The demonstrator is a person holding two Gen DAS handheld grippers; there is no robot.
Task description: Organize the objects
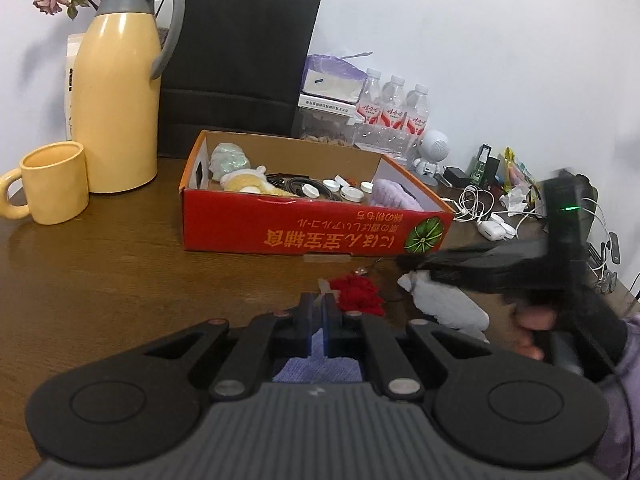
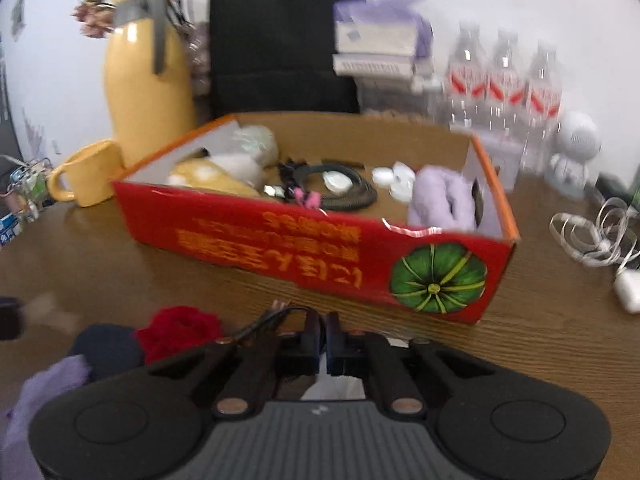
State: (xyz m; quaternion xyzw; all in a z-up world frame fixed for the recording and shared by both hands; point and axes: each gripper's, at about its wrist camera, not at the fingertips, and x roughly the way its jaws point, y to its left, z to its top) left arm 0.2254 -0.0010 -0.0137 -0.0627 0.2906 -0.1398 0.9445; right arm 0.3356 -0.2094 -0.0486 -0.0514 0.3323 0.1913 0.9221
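Observation:
An open red cardboard box (image 1: 312, 236) (image 2: 280, 240) stands mid-table and holds a plush toy, a black cable, white caps and a lilac cloth. In front of it lie a red knitted piece (image 1: 358, 294) (image 2: 180, 332) and a white cloth (image 1: 444, 306). My left gripper (image 1: 319, 304) is shut just left of the red piece, above a blue-purple cloth (image 1: 316, 360). My right gripper (image 1: 412, 266) (image 2: 324, 330) is blurred and shut, its tips over the white cloth's end; nothing shows between them. A black cable with a plug (image 2: 272, 316) lies by its left finger.
At the back left are a yellow thermos jug (image 1: 116, 100), a yellow mug (image 1: 56, 182) and a black paper bag (image 1: 240, 64). Water bottles (image 1: 394, 112), a white robot figure (image 1: 434, 152) and tangled white cables (image 1: 476, 204) crowd the back right. A dark blue item (image 2: 108, 348) lies left of the red piece.

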